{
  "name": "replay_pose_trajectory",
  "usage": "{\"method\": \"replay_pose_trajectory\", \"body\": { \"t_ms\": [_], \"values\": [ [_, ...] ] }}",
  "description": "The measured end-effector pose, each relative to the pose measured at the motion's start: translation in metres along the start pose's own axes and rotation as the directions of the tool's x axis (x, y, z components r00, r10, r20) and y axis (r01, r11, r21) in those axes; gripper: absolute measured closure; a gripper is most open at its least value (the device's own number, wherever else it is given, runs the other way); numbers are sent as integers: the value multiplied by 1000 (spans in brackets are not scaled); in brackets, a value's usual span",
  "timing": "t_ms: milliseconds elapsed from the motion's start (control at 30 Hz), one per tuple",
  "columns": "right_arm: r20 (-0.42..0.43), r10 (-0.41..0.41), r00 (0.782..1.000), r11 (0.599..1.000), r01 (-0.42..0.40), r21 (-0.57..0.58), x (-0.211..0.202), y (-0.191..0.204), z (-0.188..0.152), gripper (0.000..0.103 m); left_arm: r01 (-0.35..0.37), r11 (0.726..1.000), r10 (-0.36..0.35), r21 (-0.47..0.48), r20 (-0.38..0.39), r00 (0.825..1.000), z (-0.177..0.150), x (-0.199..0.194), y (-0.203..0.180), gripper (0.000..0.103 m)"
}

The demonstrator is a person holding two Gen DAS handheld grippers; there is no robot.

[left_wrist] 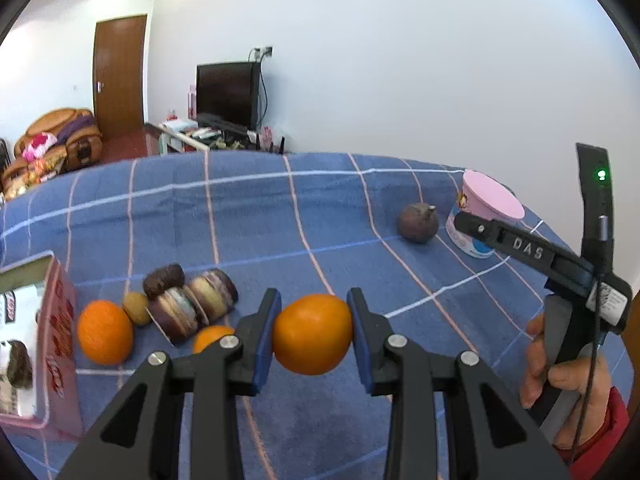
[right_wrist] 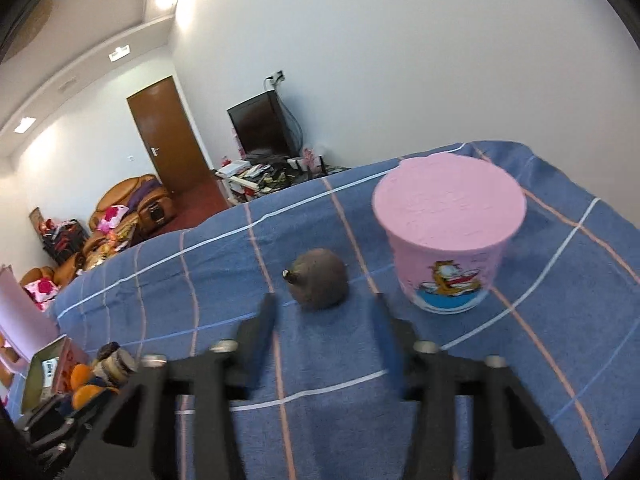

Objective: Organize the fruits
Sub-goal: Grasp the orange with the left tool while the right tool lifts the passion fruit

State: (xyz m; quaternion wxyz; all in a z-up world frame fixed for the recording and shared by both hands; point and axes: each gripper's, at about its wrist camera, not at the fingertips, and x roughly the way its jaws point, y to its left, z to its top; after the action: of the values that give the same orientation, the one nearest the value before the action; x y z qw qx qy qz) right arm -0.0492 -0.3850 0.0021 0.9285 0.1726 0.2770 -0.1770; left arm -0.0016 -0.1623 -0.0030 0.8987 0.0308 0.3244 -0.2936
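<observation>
My left gripper (left_wrist: 313, 334) is shut on an orange (left_wrist: 313, 335) and holds it above the blue checked cloth (left_wrist: 280, 216). Two more oranges (left_wrist: 105, 332) lie at the left, one half hidden behind my left finger, beside a small brown fruit (left_wrist: 136, 307). A dark purple fruit (left_wrist: 417, 223) lies at the right near a pink tub (left_wrist: 486, 216). In the right wrist view my right gripper (right_wrist: 326, 334) is open and empty, just short of the purple fruit (right_wrist: 319, 284), with the pink tub (right_wrist: 448, 232) to its right.
A pile of sandwich cakes (left_wrist: 190, 300) lies by the oranges. An open pink box (left_wrist: 48, 344) stands at the far left. The right hand-held gripper body (left_wrist: 568, 264) shows at the right edge. A TV stand and a sofa stand beyond the table.
</observation>
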Motion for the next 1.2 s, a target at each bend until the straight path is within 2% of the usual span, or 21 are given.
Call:
{"method": "replay_pose_trajectory", "body": {
  "t_ms": [33,167,333,600,633,667,733,833,933,1067,1200],
  "values": [
    [-3,-10,1000,1000,10,-7,4,3,0,25,-5,1000,5,3,5,1000,-1,-2,2,67],
    [-61,30,998,998,-32,-45,21,16,0,25,-16,1000,16,-6,7,1000,-2,-3,6,67],
    [-122,-92,988,992,81,-95,57,29,7,25,-15,999,15,-45,-1,1000,1,-2,15,67],
    [-220,-188,957,978,162,-132,113,39,25,26,-68,997,68,-38,-11,998,1,6,18,67],
    [-250,-178,952,981,151,-124,119,38,24,37,-73,997,72,-36,-8,997,1,6,18,67],
    [-240,-196,951,977,169,-130,119,39,25,49,-79,996,78,-32,-6,997,1,6,18,67],
    [-237,-197,951,977,172,-124,119,37,26,50,-99,995,99,-20,-1,995,0,6,17,67],
    [-219,-196,956,979,176,-108,111,33,25,50,-120,993,120,-10,7,993,0,5,15,67],
    [-147,-175,974,981,160,-108,79,39,17,50,-148,989,148,0,29,989,0,0,15,67],
    [-66,-93,993,993,88,-82,18,53,-3,50,-208,978,206,27,70,976,-2,-9,13,67],
    [-20,-26,999,997,24,-76,-26,73,-28,50,-226,974,224,15,83,971,-10,-25,24,67]
  ]
}}
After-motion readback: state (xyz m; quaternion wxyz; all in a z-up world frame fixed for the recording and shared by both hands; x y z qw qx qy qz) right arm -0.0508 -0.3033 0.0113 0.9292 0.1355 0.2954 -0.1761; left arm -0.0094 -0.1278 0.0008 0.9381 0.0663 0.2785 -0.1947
